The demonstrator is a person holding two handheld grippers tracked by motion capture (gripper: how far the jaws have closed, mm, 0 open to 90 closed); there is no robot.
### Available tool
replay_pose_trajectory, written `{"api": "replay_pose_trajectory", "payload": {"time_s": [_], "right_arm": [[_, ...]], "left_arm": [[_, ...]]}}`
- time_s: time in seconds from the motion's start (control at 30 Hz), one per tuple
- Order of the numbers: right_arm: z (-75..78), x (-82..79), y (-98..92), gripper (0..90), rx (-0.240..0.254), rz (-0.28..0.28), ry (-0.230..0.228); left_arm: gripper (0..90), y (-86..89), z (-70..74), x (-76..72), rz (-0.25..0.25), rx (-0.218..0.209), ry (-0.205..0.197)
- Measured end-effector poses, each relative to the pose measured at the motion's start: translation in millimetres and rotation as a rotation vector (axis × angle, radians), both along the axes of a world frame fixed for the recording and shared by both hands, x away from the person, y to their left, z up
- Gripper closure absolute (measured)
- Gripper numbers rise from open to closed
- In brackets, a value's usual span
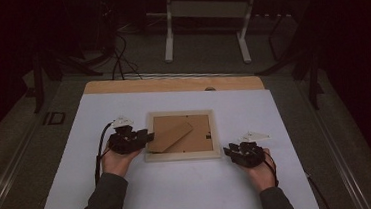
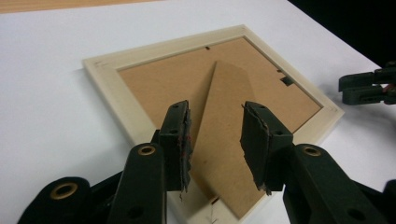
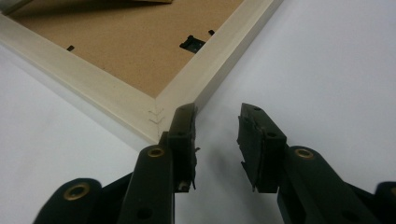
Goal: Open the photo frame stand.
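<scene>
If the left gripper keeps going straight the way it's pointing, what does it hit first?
Most likely the brown stand flap on the back of the picture frame. The left gripper has open fingers aimed at it from above the frame's edge, though depth is hard to judge.

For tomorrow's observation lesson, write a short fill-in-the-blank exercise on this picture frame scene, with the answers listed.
1. The picture frame lies with its ____ side up.
2. The left gripper hovers over the frame's cardboard ____.
3. The right gripper sits by a ____ of the frame.
4. Both grippers' jaws stand ____.
Missing words: back; stand; corner; open
</scene>
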State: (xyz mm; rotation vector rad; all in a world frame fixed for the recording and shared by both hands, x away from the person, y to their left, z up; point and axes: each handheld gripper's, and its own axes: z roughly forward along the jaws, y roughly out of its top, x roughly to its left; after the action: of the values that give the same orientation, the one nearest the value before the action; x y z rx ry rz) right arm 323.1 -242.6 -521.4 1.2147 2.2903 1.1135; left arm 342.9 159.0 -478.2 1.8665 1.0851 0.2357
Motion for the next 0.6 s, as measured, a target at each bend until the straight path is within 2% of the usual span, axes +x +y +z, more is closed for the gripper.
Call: {"api": "replay_pose_trajectory", "payload": {"time_s": [0.07, 0.23, 0.4, 0.6], "right_arm": [[0.1, -0.1, 0.4, 64.9, 0.001, 0.0, 0.0], [0.1, -0.3, 0.9, 64.1, -0.001, 0.003, -0.002], [-0.7, 0.2, 0.2, 63.1, 0.0, 0.004, 0.004], [-1.0, 0.3, 0.4, 62.8, 0.003, 0.005, 0.006]], "left_arm": [[65.0, -3.9, -1.2, 3.0, -0.006, 0.01, 0.007], [63.2, -9.0, -4.4, 12.3, -0.011, -0.012, 0.035], [62.4, -16.0, -8.3, 19.2, -0.034, 0.025, 0.058], [58.9, -23.9, -11.4, 25.3, -0.054, 0.047, 0.068]]}}
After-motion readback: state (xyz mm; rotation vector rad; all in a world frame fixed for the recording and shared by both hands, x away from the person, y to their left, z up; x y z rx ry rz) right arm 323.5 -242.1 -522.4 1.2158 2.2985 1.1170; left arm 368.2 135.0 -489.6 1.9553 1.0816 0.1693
